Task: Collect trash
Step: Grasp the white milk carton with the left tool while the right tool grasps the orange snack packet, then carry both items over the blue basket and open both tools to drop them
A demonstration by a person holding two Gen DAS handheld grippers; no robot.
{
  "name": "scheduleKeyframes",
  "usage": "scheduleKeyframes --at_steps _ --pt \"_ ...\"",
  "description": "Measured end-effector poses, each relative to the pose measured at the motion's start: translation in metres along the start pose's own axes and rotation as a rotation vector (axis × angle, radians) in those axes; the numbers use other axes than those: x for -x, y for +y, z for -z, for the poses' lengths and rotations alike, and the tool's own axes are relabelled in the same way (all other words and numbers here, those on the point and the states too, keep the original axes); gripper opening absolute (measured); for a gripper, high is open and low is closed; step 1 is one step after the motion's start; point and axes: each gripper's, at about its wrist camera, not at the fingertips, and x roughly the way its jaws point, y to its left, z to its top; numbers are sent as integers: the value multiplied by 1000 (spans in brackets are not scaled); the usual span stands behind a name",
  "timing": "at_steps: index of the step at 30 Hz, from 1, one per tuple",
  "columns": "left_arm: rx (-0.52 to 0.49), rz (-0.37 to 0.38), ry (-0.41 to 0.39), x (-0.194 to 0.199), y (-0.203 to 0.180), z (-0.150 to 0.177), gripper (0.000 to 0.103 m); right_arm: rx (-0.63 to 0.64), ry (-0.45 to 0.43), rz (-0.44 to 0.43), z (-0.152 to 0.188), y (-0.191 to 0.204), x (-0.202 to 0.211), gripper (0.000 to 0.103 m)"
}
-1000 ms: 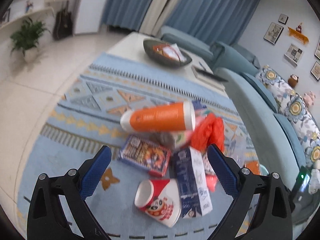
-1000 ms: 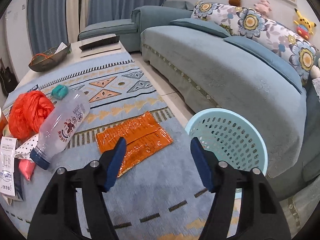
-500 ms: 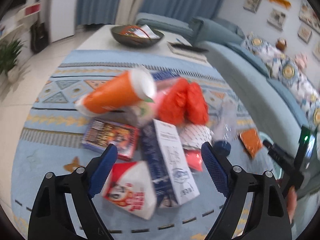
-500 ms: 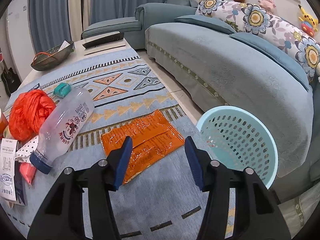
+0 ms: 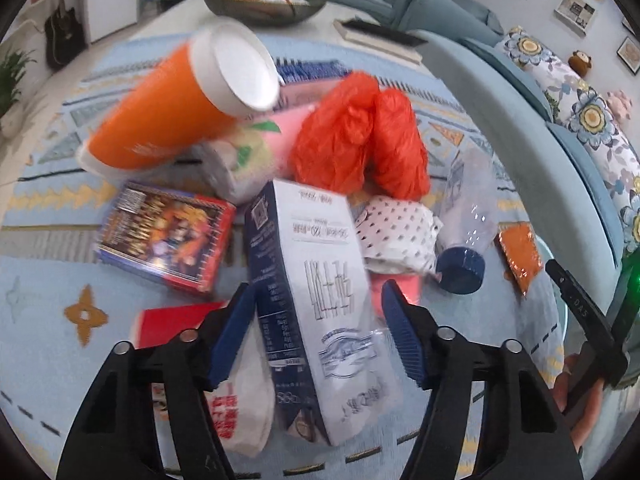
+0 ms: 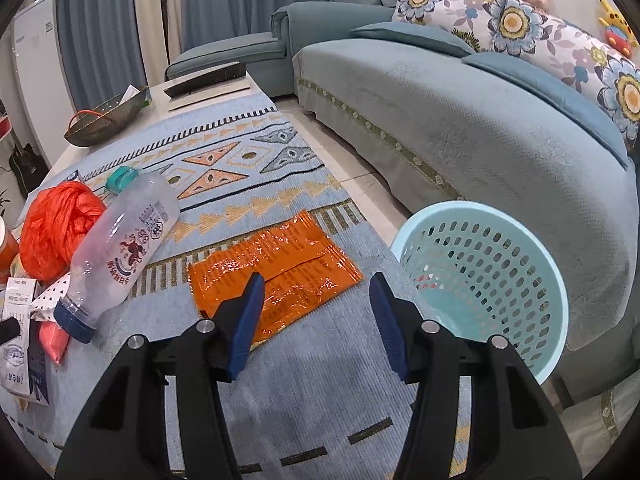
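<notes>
A pile of trash lies on the blue patterned rug. In the left wrist view my left gripper (image 5: 318,286) straddles a blue and white carton (image 5: 308,232). Its jaws are closing; the left pad meets the carton's side and a small gap shows at the right pad. Around the carton lie an orange cup (image 5: 172,116), a red plastic bag (image 5: 360,136), a card box (image 5: 168,236), a dotted wrapper (image 5: 396,232) and a clear bottle (image 5: 468,216). My right gripper (image 6: 317,278) hovers over an orange packet (image 6: 276,276), jaws opening slightly, nothing between them.
A light blue perforated basket (image 6: 532,272) stands at the right between the rug and the blue sofa (image 6: 460,112). A dark bowl (image 6: 104,120) and books sit on the white table beyond. A red and white paper cup (image 5: 240,392) lies under my left finger.
My left gripper has dropped toward the pile and its jaws have narrowed around the carton. The right gripper has kept almost still above the orange packet.
</notes>
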Motion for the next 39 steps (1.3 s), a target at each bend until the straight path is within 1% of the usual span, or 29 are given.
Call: scheduleKeyframes --at_steps 2,3,4,5,6,7,10,11,13,14,15,16,17,18,20,22,23,25,28,30,33,34,37,39 --pt "-19 -23 -1 -3 -7 1 57 -16 10 -16 -1 -1 -4 61" --pt "-26 -32 -3 -3 -10 0 56 -23 12 -22 -2 -2 -5 67" --pt "-34 -41 -8 -3 -12 0 52 -31 15 -26 -3 -2 -7 72" --pt "-39 -49 -16 -2 -14 -1 50 -45 29 -36 -5 -3 -11 75" --pt "-37 -53 -29 0 -14 -1 44 -56 44 -46 -6 -3 -14 79" --pt "-36 -48 -39 3 -15 -1 41 -80 78 -67 -7 -4 -20 79" --pt "-42 -42 -53 6 -16 -3 38 -132 154 -127 -5 -1 -36 80" --pt "-44 -41 -56 7 -15 -2 38 -122 146 -100 -5 4 -37 79" --pt "-46 -30 -68 9 -17 -3 36 -82 156 -58 -7 15 -42 78" --pt "-46 -23 -76 12 -18 -2 35 -42 158 -8 -8 25 -46 78" --pt "-50 -13 -90 15 -20 -2 35 -17 158 13 -9 31 -48 74" --pt "-55 -7 -103 19 -21 -2 35 16 151 31 -10 38 -50 64" --pt "-61 -1 -117 23 -21 -2 35 42 140 24 -11 45 -50 58" --pt "-72 5 -137 28 -23 -1 35 53 137 18 -11 47 -49 49" --pt "-85 16 -168 35 -26 -1 35 73 126 27 -9 51 -48 42" --pt "-103 26 -199 44 -30 0 35 76 117 17 -8 51 -45 25" --pt "-112 30 -212 47 -32 1 35 73 111 5 -7 51 -43 22" --pt "-140 47 -247 57 -38 3 35 60 101 -15 -7 47 -39 14" --pt "-178 80 -295 70 -49 7 35 12 69 -69 -8 38 -26 10" --pt "-197 105 -315 75 -56 9 35 -12 61 -81 -10 31 -19 9" --pt "-246 142 -319 80 -74 15 35 -44 53 -120 -12 17 -5 9" --pt "-257 145 -316 78 -81 15 35 -46 48 -118 -12 13 -1 9" --pt "-273 192 -290 72 -101 19 35 -20 -10 -76 -16 -1 22 9" --pt "-301 200 -297 73 -118 22 35 0 -49 -52 -19 -11 35 9"
